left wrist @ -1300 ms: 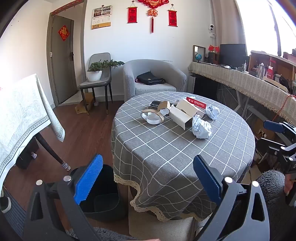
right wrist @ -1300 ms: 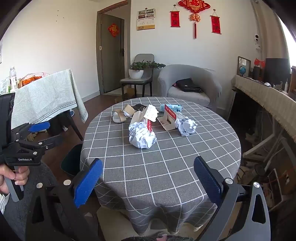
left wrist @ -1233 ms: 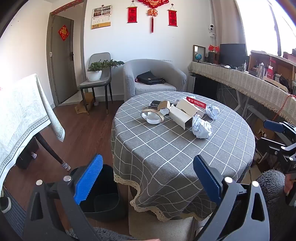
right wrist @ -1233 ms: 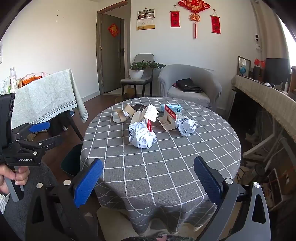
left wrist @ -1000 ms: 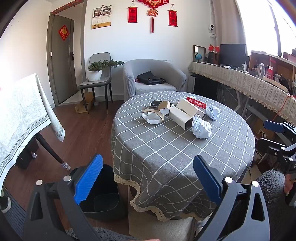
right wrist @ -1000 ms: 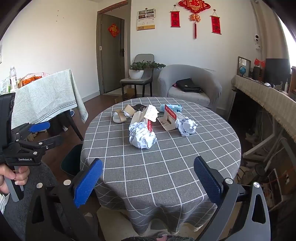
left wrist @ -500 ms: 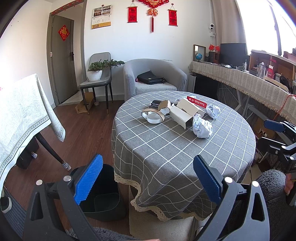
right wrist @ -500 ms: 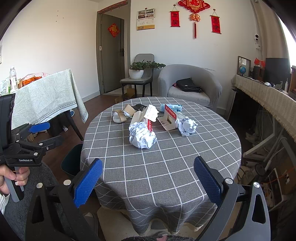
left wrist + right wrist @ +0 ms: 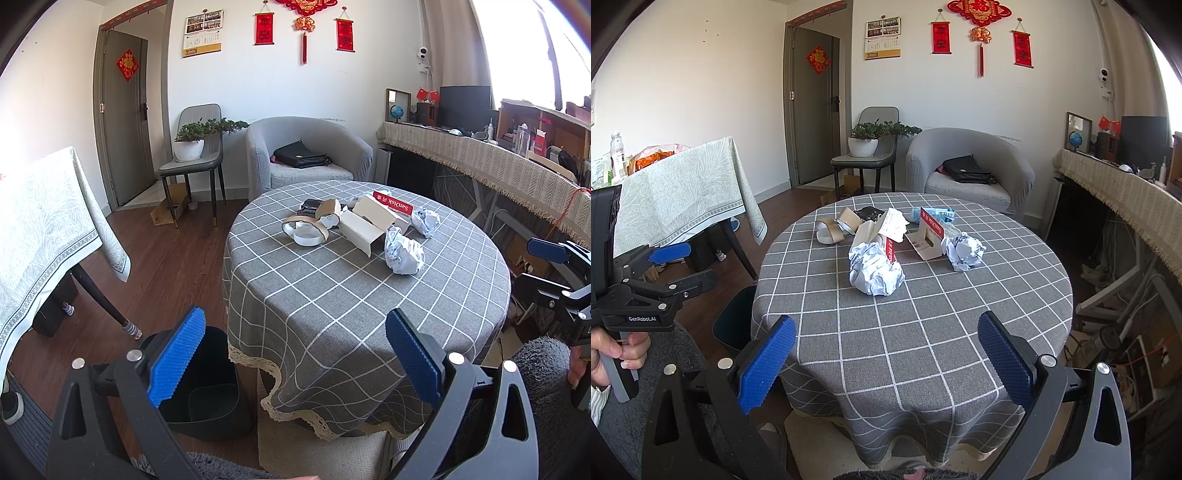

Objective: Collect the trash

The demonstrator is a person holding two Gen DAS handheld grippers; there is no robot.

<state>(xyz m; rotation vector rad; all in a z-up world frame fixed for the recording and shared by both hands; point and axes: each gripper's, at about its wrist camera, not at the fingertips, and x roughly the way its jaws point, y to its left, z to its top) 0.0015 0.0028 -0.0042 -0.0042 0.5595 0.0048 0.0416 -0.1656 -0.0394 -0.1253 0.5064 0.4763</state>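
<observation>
Left wrist cam sat low at near-left edge of round table with grey checked cloth (image 9: 332, 295), faced across it, black bin (image 9: 207, 384) below. Right wrist cam sat at near-right edge (image 9: 923, 332), same heading. Both shared tabletop, grey armchair (image 9: 306, 155) (image 9: 967, 162), far wall.

Black bin (image 9: 207, 384) half behind tablecloth (image 9: 332, 295); contents unreadable.

Room beyond the trash
Grey armchair (image 9: 971, 166) at 12 o'clock holding a black bag (image 9: 967, 170); potted plant (image 9: 866, 138) on chair (image 9: 871, 147) at 11.
</observation>
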